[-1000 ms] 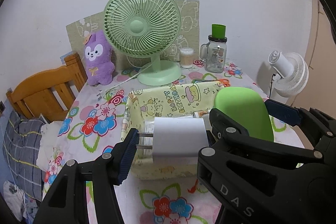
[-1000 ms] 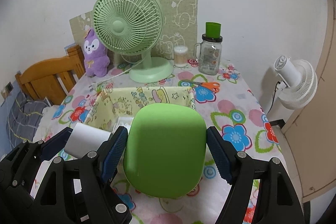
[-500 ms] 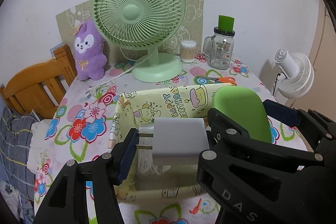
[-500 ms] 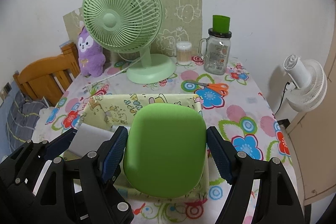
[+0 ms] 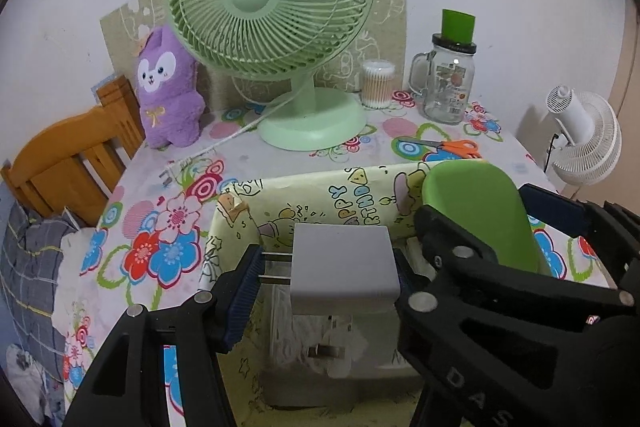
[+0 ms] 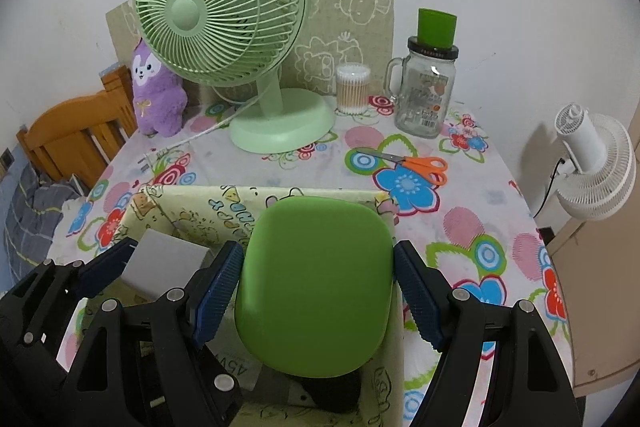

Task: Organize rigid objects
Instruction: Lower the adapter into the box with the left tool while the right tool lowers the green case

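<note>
The left gripper (image 5: 324,269) clamps a white charger (image 5: 344,267) by prongs and back, the right gripper (image 6: 318,291) a green case (image 6: 316,283) by its long edges; both pitch down over the yellow bin (image 6: 184,205) on the counter (image 6: 460,227), so each load can likely drop among the things already inside, clear of the walls

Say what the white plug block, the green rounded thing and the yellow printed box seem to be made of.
White plug block: smooth matte plastic, with two bare metal prongs.
Green rounded thing: probably moulded plastic or silicone, an even, seamless, soft-sheen surface.
Yellow printed box: looks like cardboard covered in cartoon-printed paper or film, with slightly wavy, creased walls.
</note>
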### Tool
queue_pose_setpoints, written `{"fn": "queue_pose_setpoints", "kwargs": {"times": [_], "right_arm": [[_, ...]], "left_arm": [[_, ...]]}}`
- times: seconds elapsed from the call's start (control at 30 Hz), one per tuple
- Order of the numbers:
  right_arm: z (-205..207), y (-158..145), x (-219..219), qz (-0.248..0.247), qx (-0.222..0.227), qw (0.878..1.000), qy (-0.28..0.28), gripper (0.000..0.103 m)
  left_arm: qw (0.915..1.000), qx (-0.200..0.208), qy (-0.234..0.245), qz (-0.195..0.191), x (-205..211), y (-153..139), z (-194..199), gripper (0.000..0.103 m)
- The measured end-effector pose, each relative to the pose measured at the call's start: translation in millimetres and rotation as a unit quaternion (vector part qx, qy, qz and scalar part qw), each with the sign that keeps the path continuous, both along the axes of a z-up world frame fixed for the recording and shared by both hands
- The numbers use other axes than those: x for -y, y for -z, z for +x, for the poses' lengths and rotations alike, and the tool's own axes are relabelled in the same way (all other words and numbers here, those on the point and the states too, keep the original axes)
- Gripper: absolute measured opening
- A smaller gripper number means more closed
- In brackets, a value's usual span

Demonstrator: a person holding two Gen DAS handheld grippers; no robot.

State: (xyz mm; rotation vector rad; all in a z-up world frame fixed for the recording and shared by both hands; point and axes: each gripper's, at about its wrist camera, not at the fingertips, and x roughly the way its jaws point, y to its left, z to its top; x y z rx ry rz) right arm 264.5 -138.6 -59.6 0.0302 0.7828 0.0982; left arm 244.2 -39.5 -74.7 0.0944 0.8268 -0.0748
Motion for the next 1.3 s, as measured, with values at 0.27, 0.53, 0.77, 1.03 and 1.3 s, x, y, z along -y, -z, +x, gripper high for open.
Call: {"fn": "queue_pose_setpoints", "kwargs": {"times": [0.27, 0.53, 0.77, 1.03, 1.3], "right_arm": [[3.3, 1.7, -1.1, -0.01, 0.006, 1.0, -0.005, 0.079], [3.5, 2.4, -1.2, -0.015, 0.007, 1.0, -0.007, 0.079], [4.4, 3.5, -8.7, -0.008, 0.009, 1.0, -0.028, 0.079], [5.0, 7.1, -15.5, 0.008, 0.001, 0.999, -0.041, 0.079], [-5.3, 5.6, -14.4, 0.0, -0.004, 0.999, -0.041, 0.084]], "left_arm": [[0.9999, -0.004, -0.009, 0.003, -2.9, 6.0, 8.1, 0.074], [0.9999, -0.003, 0.001, 0.014, -0.6, 3.7, 2.7, 0.081], [0.9999, -0.002, 0.008, 0.014, -2.4, -1.0, -6.5, 0.088], [0.9999, -0.014, 0.008, 0.001, -5.6, 1.5, -6.8, 0.09], [0.9998, -0.012, 0.013, 0.002, -4.7, 0.4, -18.1, 0.09]]}}
